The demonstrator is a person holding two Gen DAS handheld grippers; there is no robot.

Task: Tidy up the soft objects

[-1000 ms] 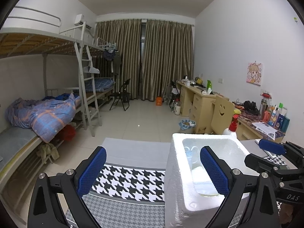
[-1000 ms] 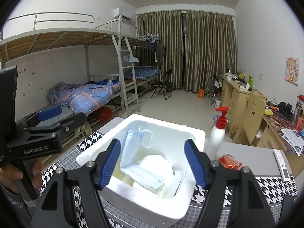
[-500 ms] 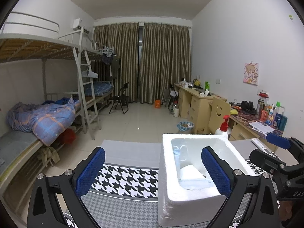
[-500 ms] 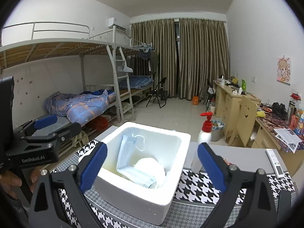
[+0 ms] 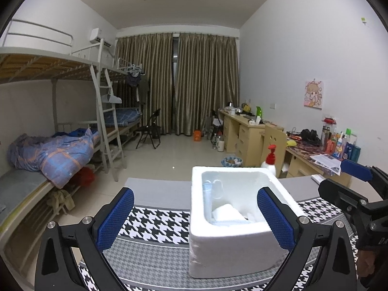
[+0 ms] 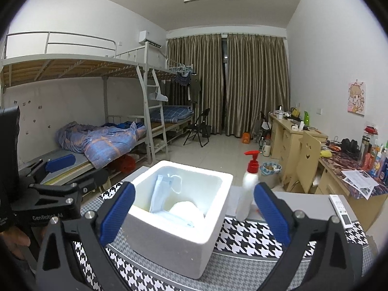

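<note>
A white foam box [image 5: 230, 249] [image 6: 169, 242] stands on the houndstooth cloth [image 5: 157, 220]. Inside it a pale blue face mask [image 6: 160, 194] [image 5: 209, 194] leans on the left wall, and a white soft bundle [image 6: 186, 209] [image 5: 228, 214] lies beside it. My left gripper [image 5: 195, 191] is open and holds nothing, a little in front of the box and to its left. My right gripper [image 6: 194, 186] is open wide and empty, with the box beyond its fingers. Each view catches a blue pad of the other gripper [image 5: 355, 171] [image 6: 60, 162] at its side edge.
A white pump bottle with a red top [image 6: 247, 194] [image 5: 270, 160] stands just behind the box on the right. A remote [image 6: 340, 209] lies on the grey table edge. Bunk beds line the left wall and cluttered desks [image 6: 291, 133] the right.
Both grippers have drawn back from the foam box, which now looks smaller and farther. The right gripper's jaws widened from over the box to fully apart.
</note>
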